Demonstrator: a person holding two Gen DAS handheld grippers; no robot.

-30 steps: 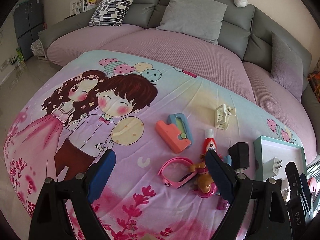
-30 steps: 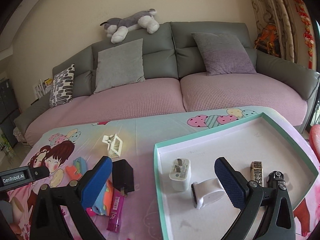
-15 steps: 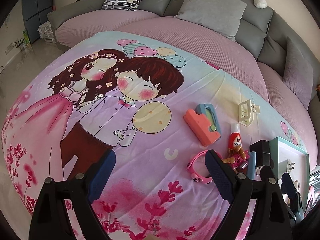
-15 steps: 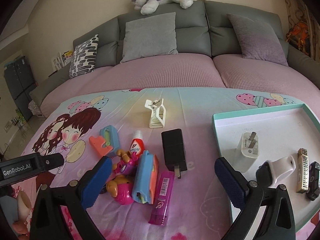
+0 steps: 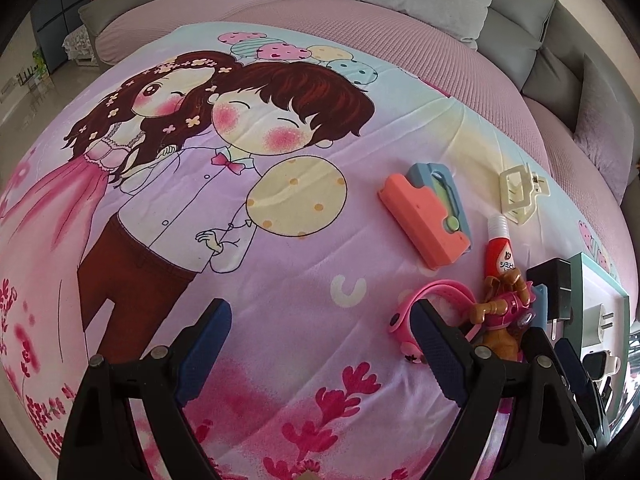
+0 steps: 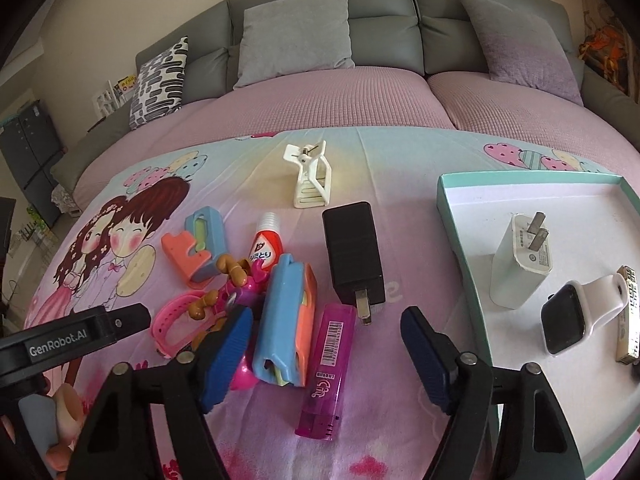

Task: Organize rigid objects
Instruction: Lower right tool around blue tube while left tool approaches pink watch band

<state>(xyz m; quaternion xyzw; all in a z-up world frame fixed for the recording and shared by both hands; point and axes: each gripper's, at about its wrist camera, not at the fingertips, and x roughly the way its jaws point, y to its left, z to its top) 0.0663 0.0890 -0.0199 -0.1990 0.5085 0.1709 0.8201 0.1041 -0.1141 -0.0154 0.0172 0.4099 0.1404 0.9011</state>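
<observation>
My right gripper (image 6: 326, 334) is open and empty above a purple lighter (image 6: 326, 372), with a black charger (image 6: 352, 256) just beyond it. A blue-and-orange toy (image 6: 286, 312), a pink toy figure (image 6: 236, 292), a pink watch band (image 6: 176, 320), a red tube (image 6: 266, 246), an orange-and-blue block (image 6: 198, 246) and a white clip (image 6: 310, 178) lie to the left. The teal tray (image 6: 452, 216) at right holds a white plug (image 6: 518, 260), a white smartwatch (image 6: 580, 312) and a gold bar. My left gripper (image 5: 320, 330) is open and empty over the printed cloth, left of the pink band (image 5: 424, 300).
The cartoon-print cloth (image 5: 240, 200) covers a low table in front of a grey sofa (image 6: 380, 32) with pink seat covers and cushions. The left gripper's body (image 6: 68, 338) shows at the right view's left edge. A floor and cabinet lie to the far left.
Both grippers have moved left and lower toward the table. The right gripper has left the tray and now sits over the lighter. Both stay open.
</observation>
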